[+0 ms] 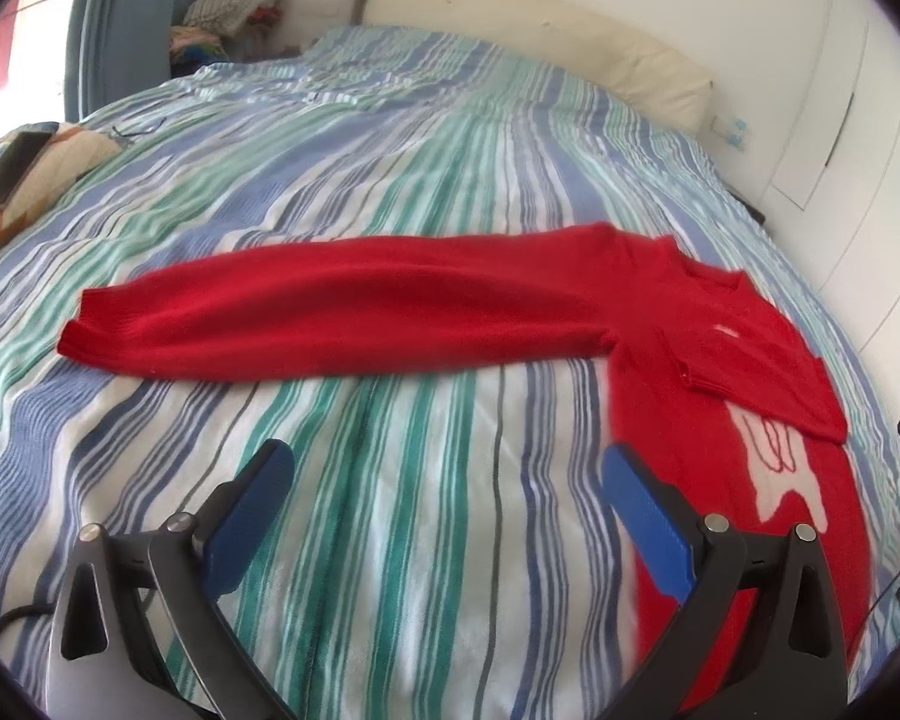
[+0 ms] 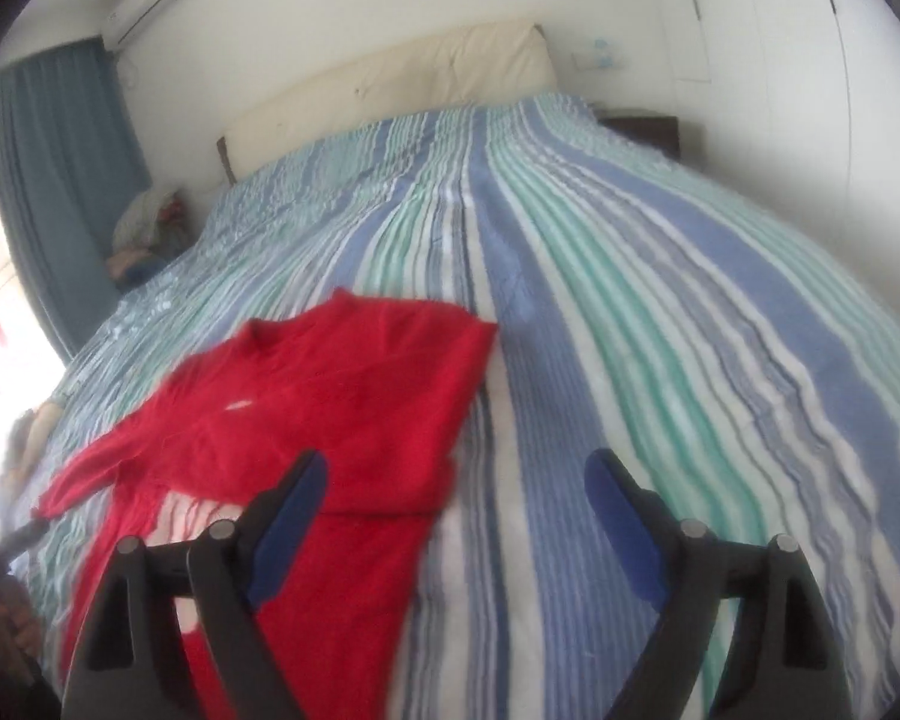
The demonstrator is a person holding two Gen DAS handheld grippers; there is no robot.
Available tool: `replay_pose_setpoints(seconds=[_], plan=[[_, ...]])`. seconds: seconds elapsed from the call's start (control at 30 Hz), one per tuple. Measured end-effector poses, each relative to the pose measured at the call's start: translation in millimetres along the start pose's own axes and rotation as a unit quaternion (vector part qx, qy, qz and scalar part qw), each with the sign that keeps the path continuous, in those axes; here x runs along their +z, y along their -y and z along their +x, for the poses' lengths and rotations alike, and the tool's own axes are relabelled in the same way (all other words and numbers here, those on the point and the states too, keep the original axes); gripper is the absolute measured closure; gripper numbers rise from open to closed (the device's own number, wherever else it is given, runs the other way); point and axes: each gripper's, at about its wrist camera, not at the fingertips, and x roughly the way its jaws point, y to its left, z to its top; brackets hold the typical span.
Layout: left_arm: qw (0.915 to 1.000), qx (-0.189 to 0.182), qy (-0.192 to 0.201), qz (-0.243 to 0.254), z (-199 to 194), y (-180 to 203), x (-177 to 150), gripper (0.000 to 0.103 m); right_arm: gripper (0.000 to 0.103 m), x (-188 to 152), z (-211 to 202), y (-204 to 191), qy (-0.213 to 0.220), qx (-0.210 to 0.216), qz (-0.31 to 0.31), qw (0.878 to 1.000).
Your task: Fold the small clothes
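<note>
A small red sweater (image 1: 708,354) lies flat on the striped bedspread (image 1: 390,180). Its left sleeve (image 1: 330,312) stretches out straight to the left. The right sleeve is folded in over the chest, and a white pattern (image 1: 780,468) shows lower down. My left gripper (image 1: 447,498) is open and empty, hovering above the bedspread just short of the outstretched sleeve. In the right wrist view the sweater (image 2: 342,408) lies at the lower left. My right gripper (image 2: 456,510) is open and empty above the sweater's right edge.
A patterned cushion (image 1: 36,180) with a phone (image 1: 9,171) on it lies at the left edge of the bed. A cream headboard (image 1: 540,42) and a pile of clothes (image 1: 234,12) are at the far end. Blue curtains (image 2: 54,180) hang at the left.
</note>
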Motion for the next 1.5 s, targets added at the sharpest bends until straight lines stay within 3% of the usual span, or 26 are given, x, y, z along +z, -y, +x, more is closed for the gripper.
replay_pose_setpoints(seconds=[0.1, 0.23, 0.3, 0.4, 1.5], plan=[[0.9999, 0.009, -0.005, 0.001, 4.5, -1.0, -2.4, 0.001, 0.015, -7.2, 0.5, 36.4, -0.012, -0.062, 0.030, 0.998], [0.9995, 0.018, -0.025, -0.007, 15.5, -2.4, -8.7, 0.001, 0.015, -33.8, 8.2, 91.7, -0.028, -0.090, 0.135, 0.986], [0.9989, 0.020, -0.041, -0.009, 23.2, -1.7, -13.3, 0.001, 0.015, -53.5, 12.8, 109.8, -0.024, -0.081, 0.173, 0.981], [0.9981, 0.035, -0.050, 0.001, 30.0, 2.8, -18.3, 0.001, 0.015, -60.8, 2.8, 117.8, 0.017, -0.054, 0.191, 0.980], [0.9924, 0.066, -0.091, 0.050, 39.8, 14.0, -26.0, 0.001, 0.012, -62.9, 5.0, 117.3, 0.016, -0.046, 0.191, 0.980]])
